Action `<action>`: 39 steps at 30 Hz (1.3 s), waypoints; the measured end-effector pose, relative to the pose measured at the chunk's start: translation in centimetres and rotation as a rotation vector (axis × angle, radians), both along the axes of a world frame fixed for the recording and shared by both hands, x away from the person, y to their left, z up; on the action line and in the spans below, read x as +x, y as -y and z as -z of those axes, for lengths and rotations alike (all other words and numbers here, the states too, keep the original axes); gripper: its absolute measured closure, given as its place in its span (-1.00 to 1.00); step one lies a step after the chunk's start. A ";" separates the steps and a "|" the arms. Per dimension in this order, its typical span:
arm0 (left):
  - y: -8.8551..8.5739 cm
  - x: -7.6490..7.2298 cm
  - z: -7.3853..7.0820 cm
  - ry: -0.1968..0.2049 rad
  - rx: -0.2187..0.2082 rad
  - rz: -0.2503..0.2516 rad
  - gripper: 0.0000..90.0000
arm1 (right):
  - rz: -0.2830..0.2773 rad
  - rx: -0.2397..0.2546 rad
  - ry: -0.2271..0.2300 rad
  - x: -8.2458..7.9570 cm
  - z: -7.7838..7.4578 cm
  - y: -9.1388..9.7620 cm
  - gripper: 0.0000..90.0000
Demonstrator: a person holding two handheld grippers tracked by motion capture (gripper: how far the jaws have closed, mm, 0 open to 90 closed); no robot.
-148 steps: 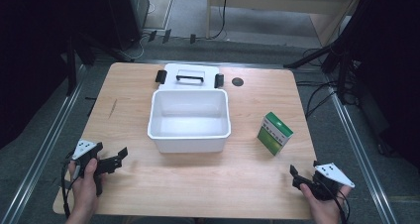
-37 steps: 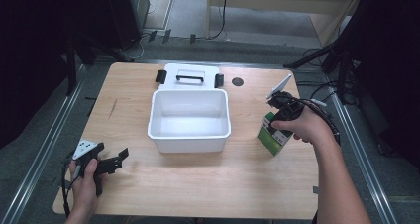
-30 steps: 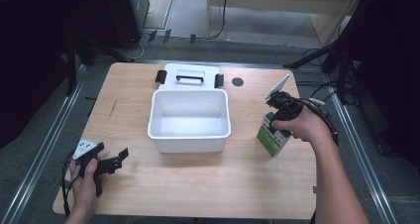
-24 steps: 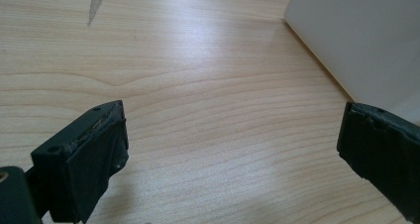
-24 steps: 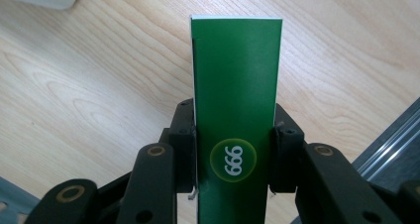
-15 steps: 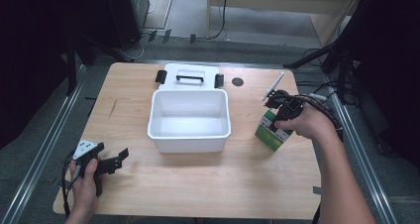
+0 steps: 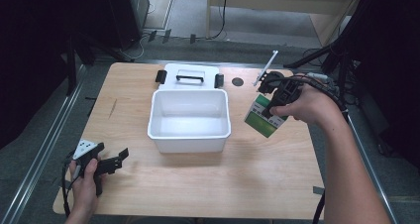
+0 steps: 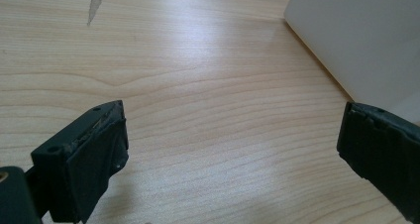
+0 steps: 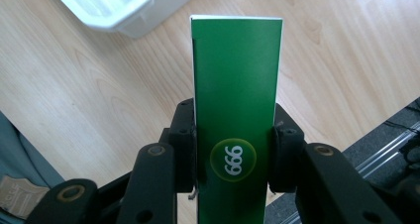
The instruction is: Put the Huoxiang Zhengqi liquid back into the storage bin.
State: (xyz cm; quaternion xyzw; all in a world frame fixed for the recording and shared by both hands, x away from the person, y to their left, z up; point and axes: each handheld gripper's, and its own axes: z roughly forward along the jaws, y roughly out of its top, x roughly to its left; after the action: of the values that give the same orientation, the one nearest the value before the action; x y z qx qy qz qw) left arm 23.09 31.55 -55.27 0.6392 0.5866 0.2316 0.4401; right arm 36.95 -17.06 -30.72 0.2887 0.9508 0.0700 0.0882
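Holding the green box [image 7: 263,116] off the bench [image 7: 208,194], the right gripper [image 7: 278,101] has its fingers [image 9: 285,157] clamped on the two narrow sides of the carton, low on its length near the round white-and-green mark. In the right gripper view the box's long axis runs straight out from the jaws, so the free end leads and the pinched end trails. In the high view the carton hangs tilted just to the right of the white tub [image 7: 189,121], close to the tub's right wall but apart from it. The open tub lies to the left of the box and slightly nearer the person; judged from this, the coming move is a short carry leftward over the rim, and the leading end has to clear that rim before it can go down inside. The right hand is far the nearer one. The left gripper [image 7: 110,162] rests low at the near left corner of the bench, well apart from the box, its fingers [image 8: 86,159] spread wide with nothing between them, the tub's wall [image 8: 356,40] just ahead.

The box is a slim cardboard carton, dark green on the narrow face, lighter green with white on the broad one, edges crisp and undented. The tub's lid [image 7: 188,76] lies behind it.
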 end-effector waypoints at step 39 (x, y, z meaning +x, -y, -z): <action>-0.1 0.0 0.0 -0.004 -0.013 0.000 -0.99 | -0.611 -0.019 0.103 -0.1 -5.3 -11.5 0.43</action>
State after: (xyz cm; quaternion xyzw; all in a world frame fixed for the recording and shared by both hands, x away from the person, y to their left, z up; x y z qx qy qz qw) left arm 23.08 31.70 -55.29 0.6367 0.5890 0.2264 0.4432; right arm 36.86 -5.56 -25.44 -0.0154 0.9884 0.0989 0.1138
